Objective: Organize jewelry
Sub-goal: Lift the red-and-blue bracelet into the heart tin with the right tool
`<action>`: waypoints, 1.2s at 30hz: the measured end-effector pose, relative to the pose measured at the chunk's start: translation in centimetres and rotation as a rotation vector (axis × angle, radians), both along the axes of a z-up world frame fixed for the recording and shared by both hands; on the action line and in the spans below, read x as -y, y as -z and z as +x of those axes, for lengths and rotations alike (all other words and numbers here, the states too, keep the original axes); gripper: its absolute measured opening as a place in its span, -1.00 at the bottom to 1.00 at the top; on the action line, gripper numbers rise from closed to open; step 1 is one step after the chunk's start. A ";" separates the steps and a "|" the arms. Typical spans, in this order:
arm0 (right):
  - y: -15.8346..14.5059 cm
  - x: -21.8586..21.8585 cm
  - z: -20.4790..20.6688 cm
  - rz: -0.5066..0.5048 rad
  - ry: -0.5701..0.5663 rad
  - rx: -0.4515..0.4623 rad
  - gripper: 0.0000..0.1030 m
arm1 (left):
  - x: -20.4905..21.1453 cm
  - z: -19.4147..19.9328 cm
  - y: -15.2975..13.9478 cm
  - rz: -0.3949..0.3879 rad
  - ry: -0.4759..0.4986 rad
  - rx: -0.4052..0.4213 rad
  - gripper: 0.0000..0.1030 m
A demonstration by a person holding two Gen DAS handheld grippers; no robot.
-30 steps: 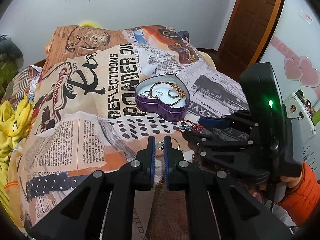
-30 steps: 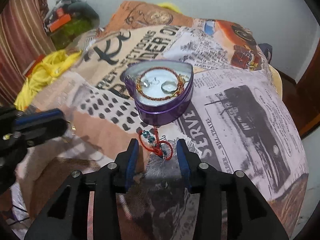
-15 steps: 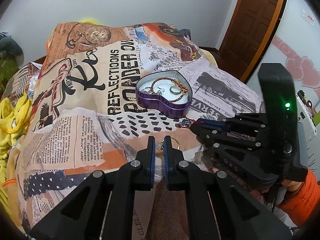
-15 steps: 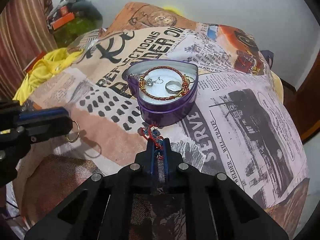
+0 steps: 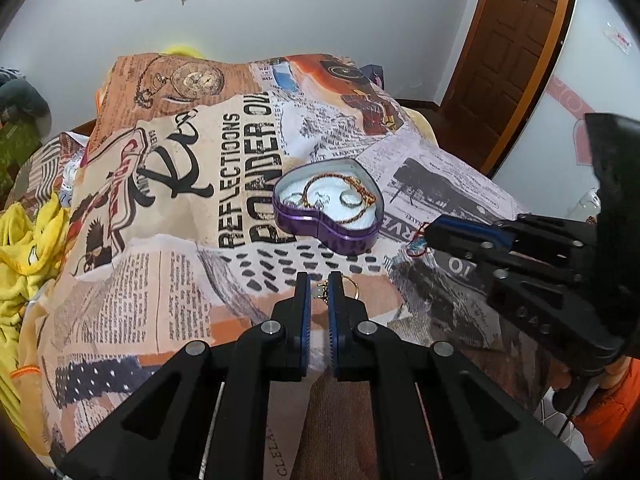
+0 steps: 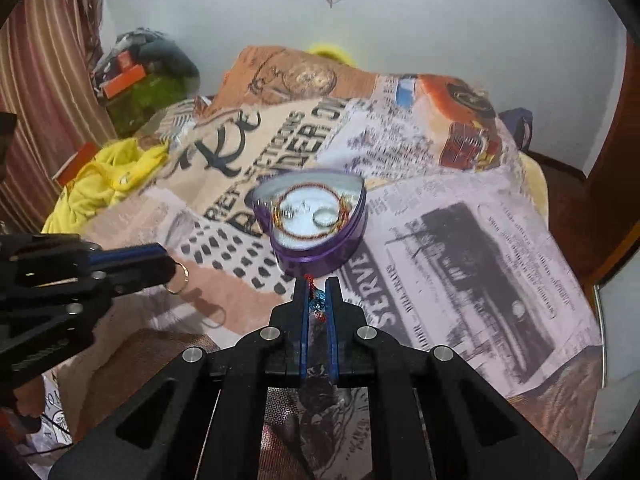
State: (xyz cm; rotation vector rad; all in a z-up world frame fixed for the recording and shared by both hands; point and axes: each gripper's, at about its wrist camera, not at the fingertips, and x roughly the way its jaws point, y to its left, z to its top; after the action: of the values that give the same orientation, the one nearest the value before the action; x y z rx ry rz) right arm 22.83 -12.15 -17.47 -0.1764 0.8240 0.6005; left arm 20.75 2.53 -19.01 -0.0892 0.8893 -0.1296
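A purple heart-shaped tin [image 5: 320, 233] [image 6: 320, 258] stands open on the printed bedcover [image 5: 160, 240], with a red-gold bracelet [image 5: 360, 194] and a silver ring [image 5: 347, 199] inside. My left gripper [image 5: 319, 280] [image 6: 160, 258] is shut on a gold hoop ring [image 5: 352, 286] [image 6: 178, 278], just in front of the tin. To the tin's right my right gripper [image 6: 316, 284] [image 5: 430, 230] is shut on a red cord bracelet with blue beads [image 6: 316, 302] [image 5: 416, 244], held a little above the cover.
A yellow cloth [image 5: 24, 248] [image 6: 108, 172] is bunched at the bed's left side. A wooden door [image 5: 512, 48] stands at the back right. A person's orange sleeve [image 5: 608, 412] shows behind the right gripper.
My right gripper closed on the red beaded bracelet and lifted it off the cover toward the tin. The left gripper stayed in place, still gripping the gold hoop.
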 end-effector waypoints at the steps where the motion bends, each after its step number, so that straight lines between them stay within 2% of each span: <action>1: -0.4 0.1 0.0 0.007 0.000 0.007 -0.87 | 0.0 0.1 -0.1 0.002 0.000 0.003 -0.87; 17: -3.7 0.7 2.3 0.105 0.018 0.083 -0.87 | -0.7 4.4 -2.4 0.020 -0.020 0.061 -0.87; 26: -4.5 0.0 4.3 0.133 0.016 0.101 -0.87 | -1.1 7.4 -1.7 0.029 -0.021 0.058 -0.87; 36: -3.9 -1.8 6.3 0.160 -0.014 0.082 -0.86 | -1.3 10.1 -0.3 0.027 -0.004 0.036 -0.88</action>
State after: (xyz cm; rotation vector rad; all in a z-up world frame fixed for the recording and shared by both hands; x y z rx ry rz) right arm 29.18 -10.38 -13.53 -0.0602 0.6924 0.6648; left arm 30.87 3.84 -18.67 -0.0627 0.8543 -0.1154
